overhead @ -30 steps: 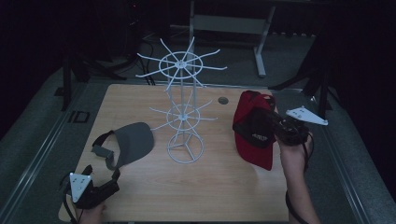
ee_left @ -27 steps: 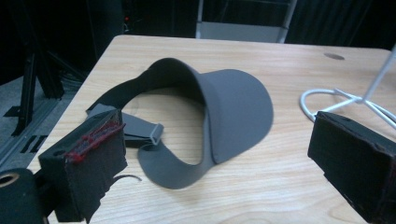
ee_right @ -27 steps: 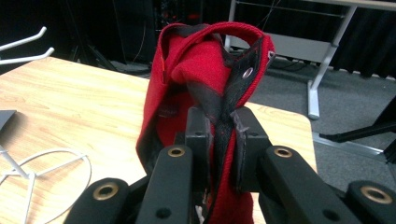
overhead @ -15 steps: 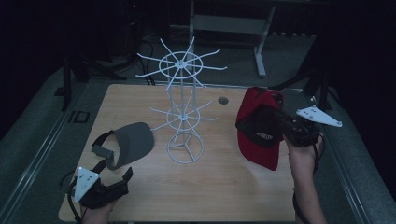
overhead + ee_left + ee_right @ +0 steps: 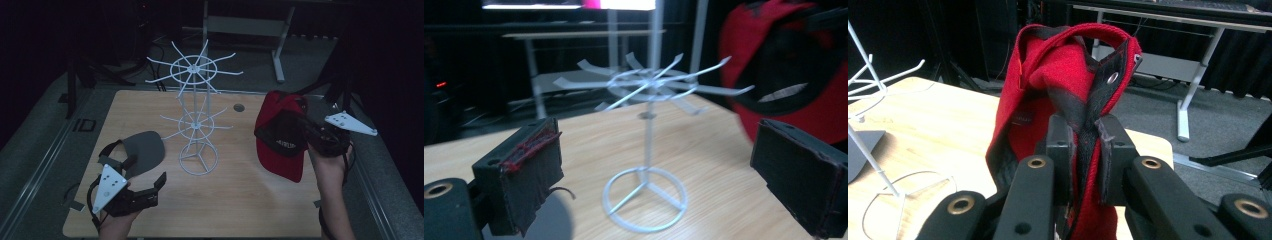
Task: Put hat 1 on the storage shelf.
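A red cap (image 5: 280,150) hangs above the table's right side, with my right gripper (image 5: 307,132) shut on its black inner band. In the right gripper view the jaws (image 5: 1085,160) pinch the band and the red cap (image 5: 1058,75) stands up above them. A grey cap (image 5: 142,150) lies on the table's left side. My left gripper (image 5: 156,191) hovers just in front of it, open and holding nothing. In the left gripper view its open gripper (image 5: 664,180) points at the white wire rack (image 5: 646,150), with the red cap (image 5: 789,75) at the far right.
The white wire rack (image 5: 195,115) stands mid-table on a ring base, with two tiers of spokes sticking out. A small round hole (image 5: 239,107) sits near the wooden table's far edge (image 5: 150,93). A metal desk frame (image 5: 280,30) stands on the floor behind.
My left gripper has lifted off the table and swung right, away from the grey cap. My right gripper has raised the red cap slightly.
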`<state>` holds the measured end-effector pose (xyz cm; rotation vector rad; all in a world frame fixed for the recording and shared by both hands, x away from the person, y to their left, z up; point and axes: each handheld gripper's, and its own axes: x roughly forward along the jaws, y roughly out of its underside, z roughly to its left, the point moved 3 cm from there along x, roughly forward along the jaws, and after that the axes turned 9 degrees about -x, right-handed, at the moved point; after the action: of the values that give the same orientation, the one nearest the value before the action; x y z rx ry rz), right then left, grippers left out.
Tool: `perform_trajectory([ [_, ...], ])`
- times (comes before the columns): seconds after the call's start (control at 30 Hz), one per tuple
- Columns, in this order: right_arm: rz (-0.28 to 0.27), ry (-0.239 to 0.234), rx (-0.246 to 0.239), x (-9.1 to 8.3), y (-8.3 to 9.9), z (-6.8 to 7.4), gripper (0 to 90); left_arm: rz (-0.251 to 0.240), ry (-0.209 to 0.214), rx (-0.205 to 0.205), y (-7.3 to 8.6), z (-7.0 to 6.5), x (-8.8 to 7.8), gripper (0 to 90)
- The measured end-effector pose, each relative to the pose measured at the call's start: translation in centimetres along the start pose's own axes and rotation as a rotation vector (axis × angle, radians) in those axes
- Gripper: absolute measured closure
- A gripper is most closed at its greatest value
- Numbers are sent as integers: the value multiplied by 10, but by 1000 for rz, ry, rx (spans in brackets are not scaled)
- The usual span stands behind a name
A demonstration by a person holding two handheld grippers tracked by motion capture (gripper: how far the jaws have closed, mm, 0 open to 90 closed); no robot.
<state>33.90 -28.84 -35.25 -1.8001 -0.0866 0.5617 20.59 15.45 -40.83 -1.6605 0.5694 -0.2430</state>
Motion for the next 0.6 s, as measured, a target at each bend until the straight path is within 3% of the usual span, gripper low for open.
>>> perform_trajectory([
  [0.3, -12, -14, -2, -5, -5, 3, 786, 17, 115, 57, -28, -30, 21, 74],
  [0.6, -37, -39, -2, -12, -9, 9, 786, 52, 178, 107, -42, -62, 54, 74],
])
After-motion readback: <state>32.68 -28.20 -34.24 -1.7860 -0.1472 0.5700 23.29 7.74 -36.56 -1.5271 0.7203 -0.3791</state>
